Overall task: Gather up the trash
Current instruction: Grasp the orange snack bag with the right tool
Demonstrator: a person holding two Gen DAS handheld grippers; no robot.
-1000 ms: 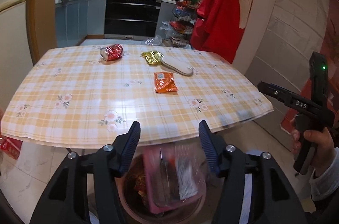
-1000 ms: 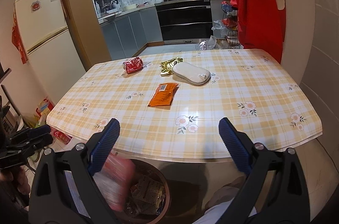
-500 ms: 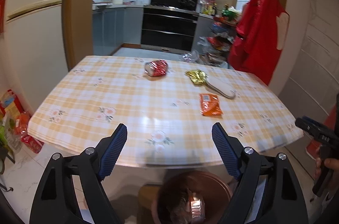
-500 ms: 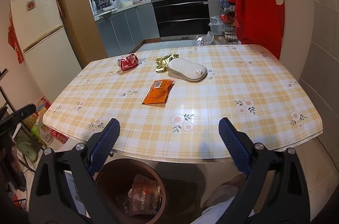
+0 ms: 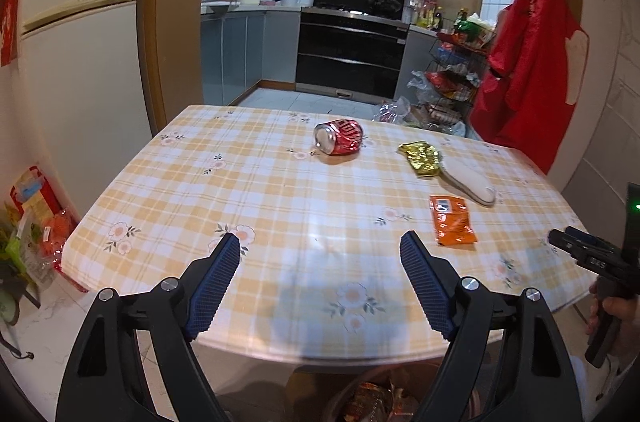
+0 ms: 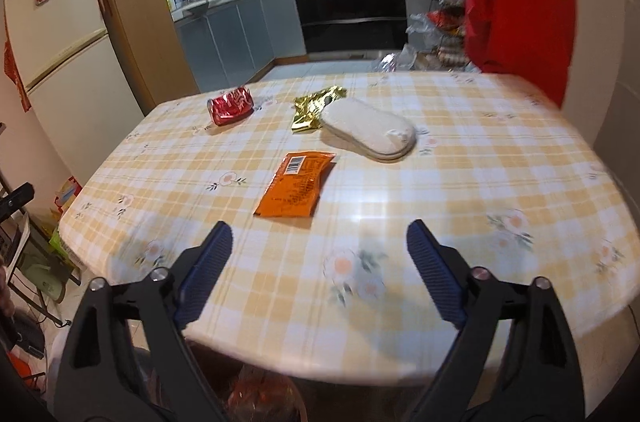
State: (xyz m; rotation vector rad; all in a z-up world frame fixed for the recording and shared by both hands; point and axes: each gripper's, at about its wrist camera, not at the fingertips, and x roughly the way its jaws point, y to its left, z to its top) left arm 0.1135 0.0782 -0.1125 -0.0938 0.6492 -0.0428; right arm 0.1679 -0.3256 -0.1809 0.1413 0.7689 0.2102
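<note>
The surface wears a yellow checked floral cloth. On it lie a crushed red can, a gold wrapper touching a pale oblong pad, and an orange packet nearer the front edge.

Four things are spread on the table: a can is laid on its side toward the far edge, with a foil wrapper to its right and a flat pad touching that wrapper's right side. A snack packet is laid nearer, in front of the pad and apart from it. A bin is set on the floor below the table's near edge, with wrappers inside it, and an oven is seen behind the table.
</note>
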